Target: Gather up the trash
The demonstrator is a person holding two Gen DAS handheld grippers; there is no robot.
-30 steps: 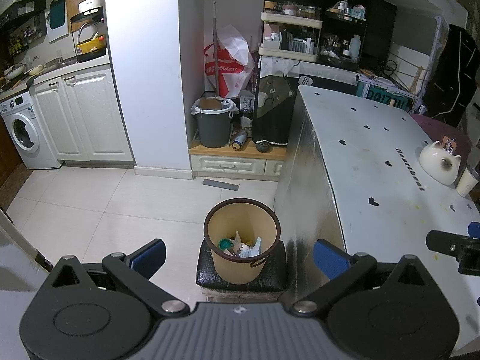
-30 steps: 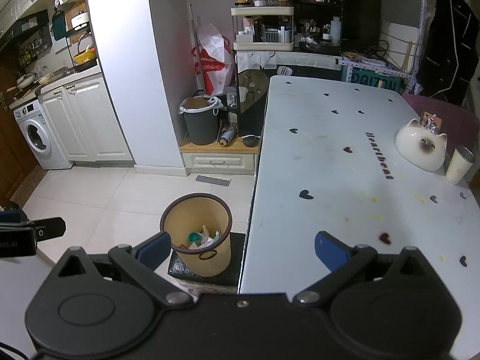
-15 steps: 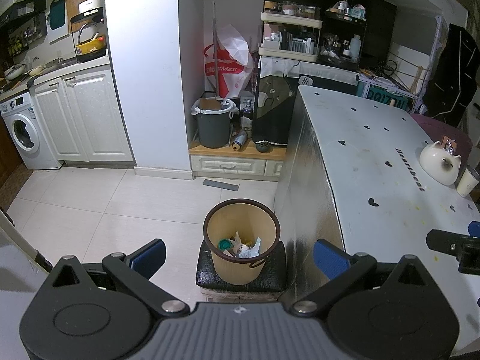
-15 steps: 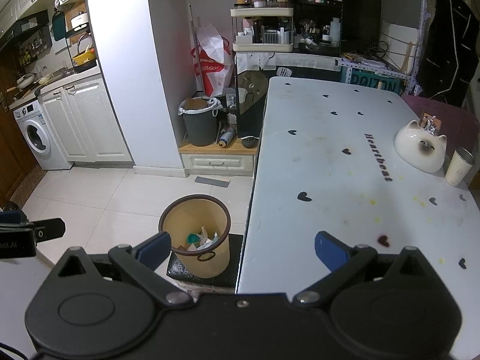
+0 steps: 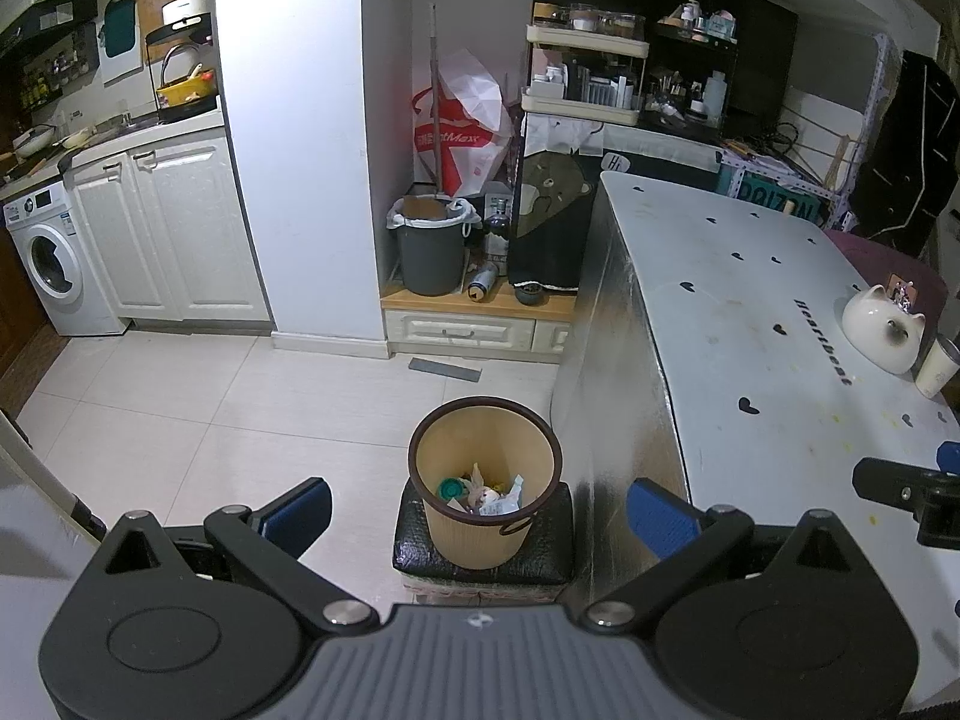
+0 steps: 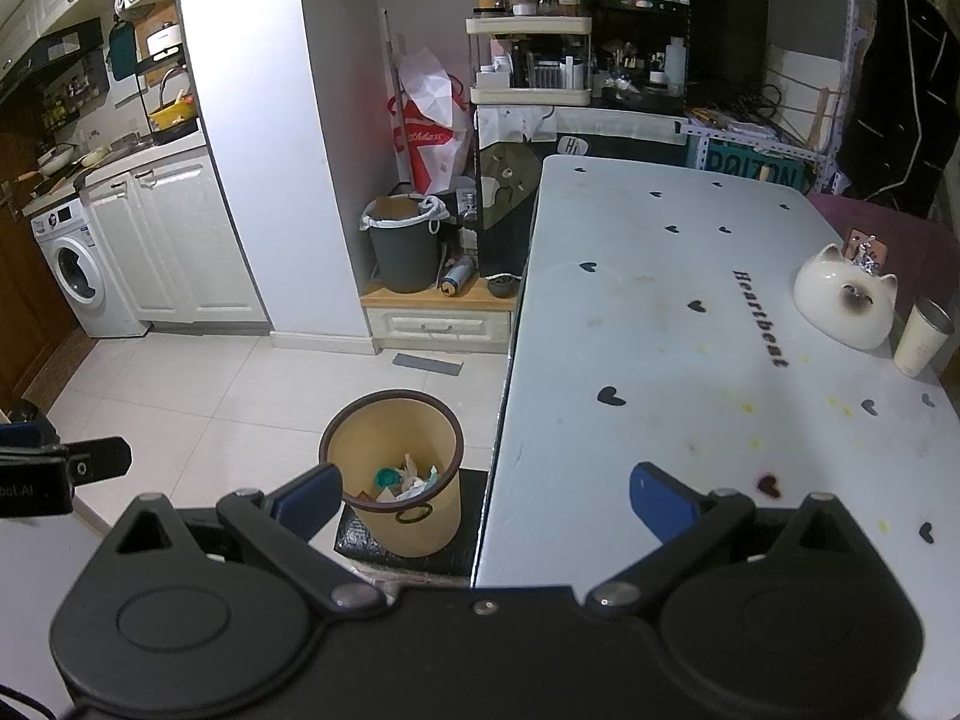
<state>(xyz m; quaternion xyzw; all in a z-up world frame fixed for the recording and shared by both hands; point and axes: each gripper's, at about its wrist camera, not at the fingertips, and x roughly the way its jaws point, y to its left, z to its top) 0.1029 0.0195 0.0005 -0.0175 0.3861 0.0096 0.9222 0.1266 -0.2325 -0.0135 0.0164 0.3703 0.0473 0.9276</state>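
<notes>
With both jaws apart and empty, left gripper (image 5: 477,510) hangs over the tan bin (image 5: 485,480). Binned scraps (image 5: 486,492) look light, crumpled, soft; judged best pinched at a raised fold.

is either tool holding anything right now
No. The left tool and the right tool are both open with nothing between their fingers; the trash sits in the bin.

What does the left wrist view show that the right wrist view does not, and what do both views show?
Only the left wrist view shows the table's shiny metallic side wall and the right gripper at its right edge. Only the right wrist view shows the dark red heart stain on the near tabletop and the left gripper at its left edge. Both show the tan round waste bin with a brown rim holding trash, the white cat-shaped ceramic pot and the grey bucket.
</notes>
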